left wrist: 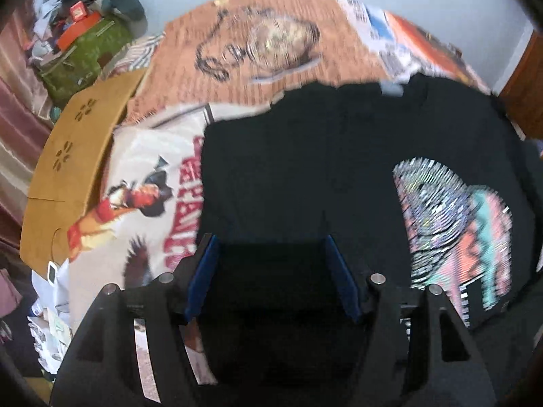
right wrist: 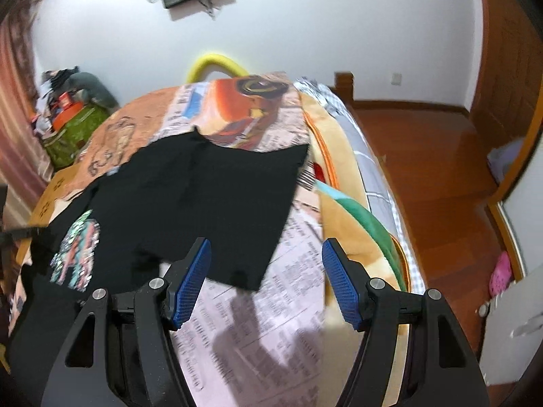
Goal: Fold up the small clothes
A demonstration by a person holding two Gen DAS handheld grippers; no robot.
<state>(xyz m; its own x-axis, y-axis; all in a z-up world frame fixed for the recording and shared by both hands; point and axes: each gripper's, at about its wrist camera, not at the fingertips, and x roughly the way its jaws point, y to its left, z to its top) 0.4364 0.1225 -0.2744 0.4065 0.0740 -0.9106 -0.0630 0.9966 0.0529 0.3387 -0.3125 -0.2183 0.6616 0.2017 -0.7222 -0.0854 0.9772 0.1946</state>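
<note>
The black T-shirt (left wrist: 305, 156) is lying spread on the printed bedspread (left wrist: 237, 51), filling the centre and right of the left wrist view. The left gripper (left wrist: 269, 240) is hovering over it with jaws standing wide apart, holding nothing. The right gripper (right wrist: 266, 247), low in its own frame, is likewise gaping and empty, poised just beside the shirt's near corner (right wrist: 244, 278).

Risks, as judged: the shirt's right edge is resting near the side of the bed (right wrist: 373, 176), so a careless pull could be dragging it towards the floor. A single-layer pinch may be bunching the fabric and skewing the fold.

Containers: a green bag (left wrist: 85, 54), upper left, is carrying an orange box (left wrist: 76, 34) and loose clutter; contents otherwise unclear.
</note>
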